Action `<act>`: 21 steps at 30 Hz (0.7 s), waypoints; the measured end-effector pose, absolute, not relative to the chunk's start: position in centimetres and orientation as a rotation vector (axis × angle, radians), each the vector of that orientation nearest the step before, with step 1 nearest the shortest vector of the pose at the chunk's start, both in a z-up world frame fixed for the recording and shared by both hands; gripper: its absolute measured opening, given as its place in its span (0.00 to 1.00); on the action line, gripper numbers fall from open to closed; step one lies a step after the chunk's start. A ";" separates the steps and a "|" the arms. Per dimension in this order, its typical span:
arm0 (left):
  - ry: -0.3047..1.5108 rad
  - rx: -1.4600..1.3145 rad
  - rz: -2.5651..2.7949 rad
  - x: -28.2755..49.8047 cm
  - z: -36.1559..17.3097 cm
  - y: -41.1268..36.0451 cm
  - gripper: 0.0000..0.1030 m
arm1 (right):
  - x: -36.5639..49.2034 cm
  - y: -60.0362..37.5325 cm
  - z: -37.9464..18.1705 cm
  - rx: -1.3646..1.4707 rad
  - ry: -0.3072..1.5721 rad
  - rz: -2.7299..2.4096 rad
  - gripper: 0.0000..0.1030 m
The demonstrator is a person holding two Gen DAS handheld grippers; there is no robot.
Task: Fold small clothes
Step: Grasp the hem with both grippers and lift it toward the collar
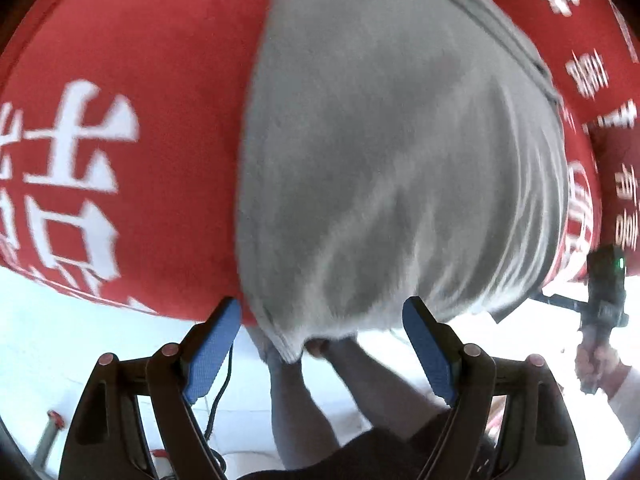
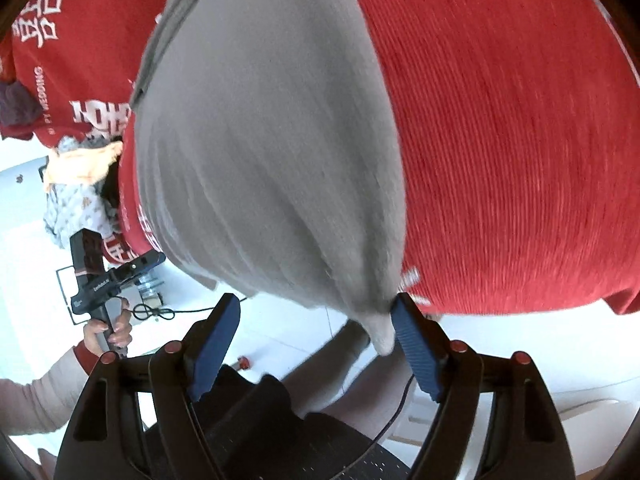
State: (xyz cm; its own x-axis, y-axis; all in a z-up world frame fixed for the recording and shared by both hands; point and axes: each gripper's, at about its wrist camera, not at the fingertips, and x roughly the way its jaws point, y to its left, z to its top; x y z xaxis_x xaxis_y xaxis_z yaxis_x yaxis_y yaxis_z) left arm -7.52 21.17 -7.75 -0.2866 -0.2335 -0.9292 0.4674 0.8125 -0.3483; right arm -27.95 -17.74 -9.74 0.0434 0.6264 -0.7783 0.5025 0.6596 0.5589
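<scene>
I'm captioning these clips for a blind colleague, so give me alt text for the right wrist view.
A grey garment lies on a red cloth with white lettering, one corner hanging over the edge against a blue pad of the open right gripper. At left, a hand holds the left gripper near a pile of other clothes.

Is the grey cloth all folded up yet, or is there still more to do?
Not yet. Done: the grey cloth lies spread on the red tablecloth, its near edge hanging off the table. In hand: nothing; the left tool and right tool are both open at that edge, the right one's pad beside a hanging corner. Left: gripping and folding; no fold shows.
</scene>
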 end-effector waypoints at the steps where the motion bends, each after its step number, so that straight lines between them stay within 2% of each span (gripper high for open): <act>1: 1.741 0.196 -0.710 -8.0 -8.1 20.9 0.81 | -28.4 -17.9 -9.9 0.947 1.610 0.120 0.79; 12: 1.734 0.151 -0.763 -8.6 -8.8 20.7 0.80 | -28.3 -15.2 -12.8 0.954 1.643 0.167 0.78; 13: 1.732 0.149 -0.768 -8.7 -8.7 20.5 0.79 | -28.3 -15.4 -12.8 0.958 1.643 0.166 0.71; 14: 1.727 0.144 -0.774 -8.6 -8.5 20.4 0.72 | -28.2 -15.3 -12.7 0.972 1.638 0.157 0.58; 15: 1.726 0.145 -0.774 -8.7 -8.2 20.3 0.68 | -28.3 -15.5 -12.6 1.006 1.628 0.145 0.50; 16: 1.722 0.141 -0.778 -8.8 -8.1 20.2 0.65 | -28.3 -15.5 -12.5 1.030 1.616 0.143 0.28; 17: 1.720 0.138 -0.784 -9.1 -8.2 20.2 0.55 | -28.3 -15.7 -12.3 1.057 1.598 0.137 0.13; 18: 1.722 0.148 -0.784 -9.3 -8.3 19.8 0.48 | -28.1 -15.6 -12.3 1.053 1.600 0.132 0.13; 21: 1.721 0.183 -0.768 -9.4 -8.4 19.8 0.48 | -27.7 -15.3 -12.4 1.017 1.629 0.124 0.14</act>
